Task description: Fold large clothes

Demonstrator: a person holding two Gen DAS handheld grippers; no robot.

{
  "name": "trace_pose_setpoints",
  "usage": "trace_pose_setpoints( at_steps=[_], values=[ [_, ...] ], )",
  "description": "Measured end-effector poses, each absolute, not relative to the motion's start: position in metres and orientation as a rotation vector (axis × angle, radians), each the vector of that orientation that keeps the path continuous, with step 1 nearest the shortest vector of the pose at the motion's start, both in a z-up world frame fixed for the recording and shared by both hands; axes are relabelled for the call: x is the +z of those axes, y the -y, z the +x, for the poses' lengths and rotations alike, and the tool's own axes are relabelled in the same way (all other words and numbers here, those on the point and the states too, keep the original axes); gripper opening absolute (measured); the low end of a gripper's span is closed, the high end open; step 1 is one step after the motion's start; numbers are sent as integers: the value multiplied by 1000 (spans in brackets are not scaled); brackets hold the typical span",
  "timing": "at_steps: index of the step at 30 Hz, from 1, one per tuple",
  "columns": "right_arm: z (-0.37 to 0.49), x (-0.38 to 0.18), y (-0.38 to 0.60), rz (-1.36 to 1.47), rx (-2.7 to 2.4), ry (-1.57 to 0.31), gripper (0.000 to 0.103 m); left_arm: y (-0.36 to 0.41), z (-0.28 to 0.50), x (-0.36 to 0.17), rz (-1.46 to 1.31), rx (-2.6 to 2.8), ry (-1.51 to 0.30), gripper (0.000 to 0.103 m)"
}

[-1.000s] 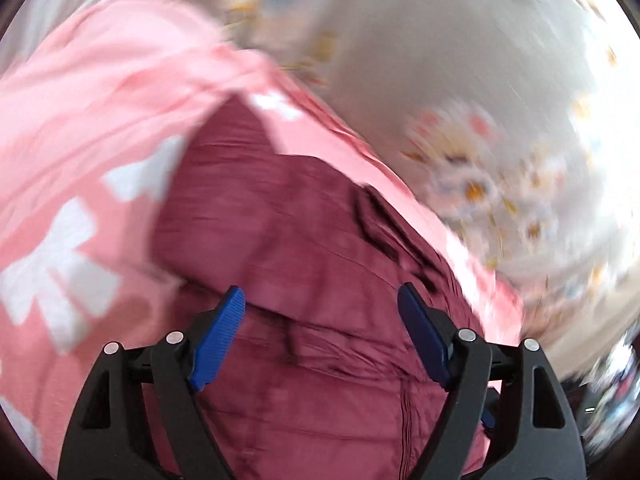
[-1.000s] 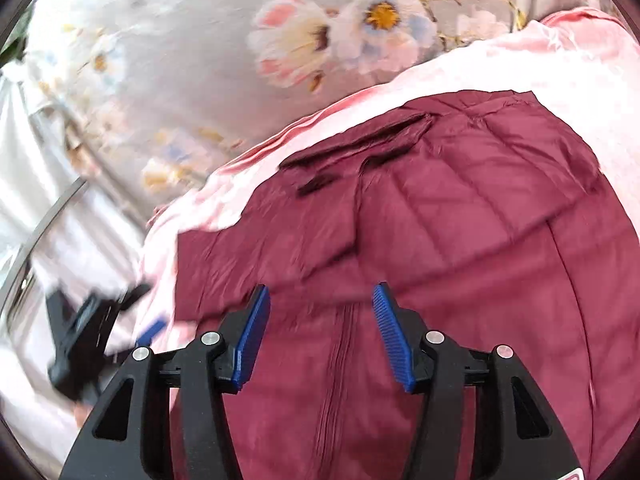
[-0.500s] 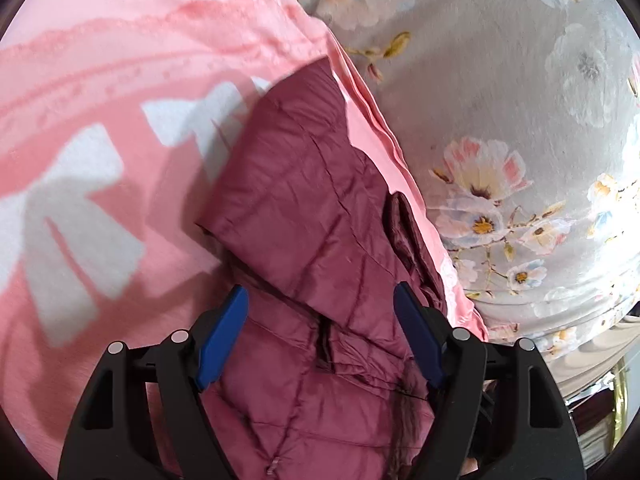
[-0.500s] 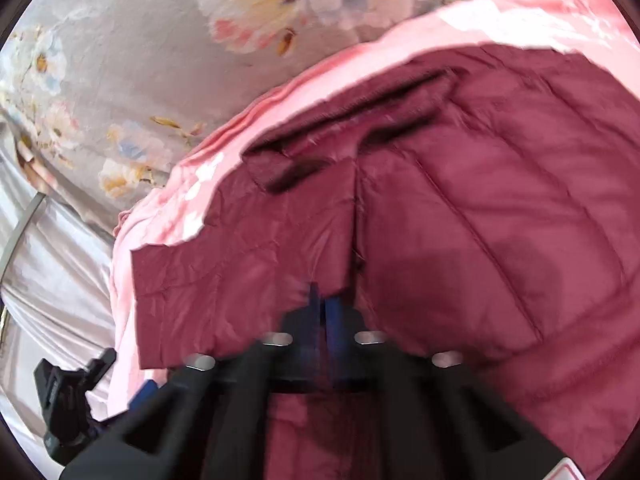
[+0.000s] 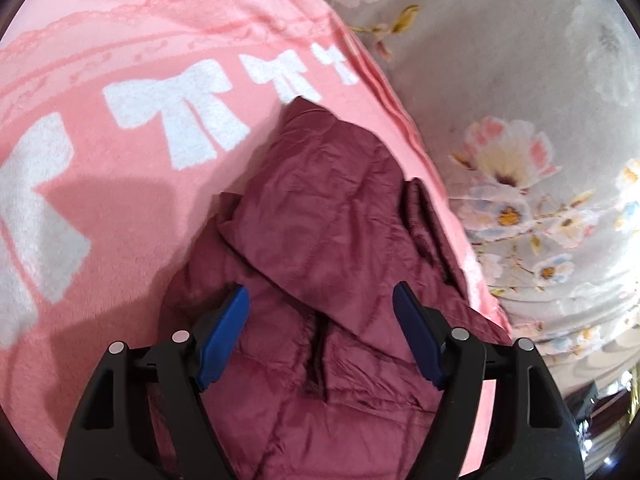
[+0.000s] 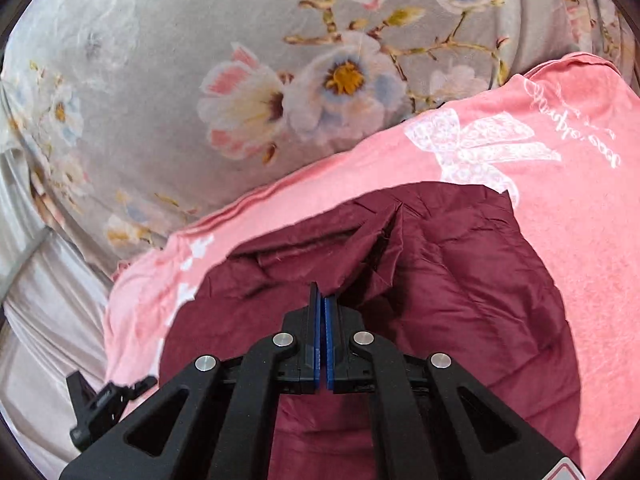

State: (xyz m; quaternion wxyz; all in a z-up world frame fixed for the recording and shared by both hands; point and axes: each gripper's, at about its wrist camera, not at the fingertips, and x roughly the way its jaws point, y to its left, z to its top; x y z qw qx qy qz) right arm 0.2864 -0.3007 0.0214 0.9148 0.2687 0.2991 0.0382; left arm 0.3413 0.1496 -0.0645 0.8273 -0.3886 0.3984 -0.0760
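Pinching a fold of the maroon quilted jacket [image 6: 420, 280], the right gripper [image 6: 322, 304] has its blue pads clamped together with fabric bunched at its tip, toward twelve o'clock. The jacket lies on a pink blanket with white bows [image 5: 120, 128], spread over a grey floral bedsheet [image 6: 200, 60]. In the left wrist view the left gripper [image 5: 322, 328] hovers over the jacket [image 5: 320, 220], its jaws closing but the pads not yet pressing cloth; a folded flap runs from six toward twelve o'clock between them. The risk, as I judge it: the slick shell could slip from the thin pinch, or the left jaws could catch the blanket beneath at nine o'clock, dragging it and skewing the fold.
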Motion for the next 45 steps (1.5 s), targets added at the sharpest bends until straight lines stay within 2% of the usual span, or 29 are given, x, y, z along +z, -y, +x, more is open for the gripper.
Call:
trace_pose_setpoints(
  at_steps=[5,7,9,14,19,24,29,36,40,45],
  values=[
    [280,22,294,501,116,-614,2,-164,353,-68,-811,-37,-827,45],
    [275,24,291,460,122,-611,2,-169,359,-70,-814,-30,-835,33],
    [269,25,290,432,121,-601,2,-173,365,-73,-802,-22,-848,12],
    [253,19,301,461,121,-587,2,-181,358,-68,-783,-13,-796,2],
    [253,-23,307,468,74,-699,2,-175,341,-58,-699,7,-745,1],
    [254,-66,310,484,49,-814,1,-173,340,-66,-665,26,-773,1],
    [254,-76,303,446,43,-867,1,-172,340,-78,-645,48,-799,1],
    [254,-75,298,409,34,-887,1,-157,343,-77,-512,112,-820,3],
    [230,-54,304,389,-40,-835,17,-149,326,-59,-384,132,-796,5],
    [213,-12,297,371,-40,-707,17,-144,302,-5,-342,94,-683,6]
  ],
)
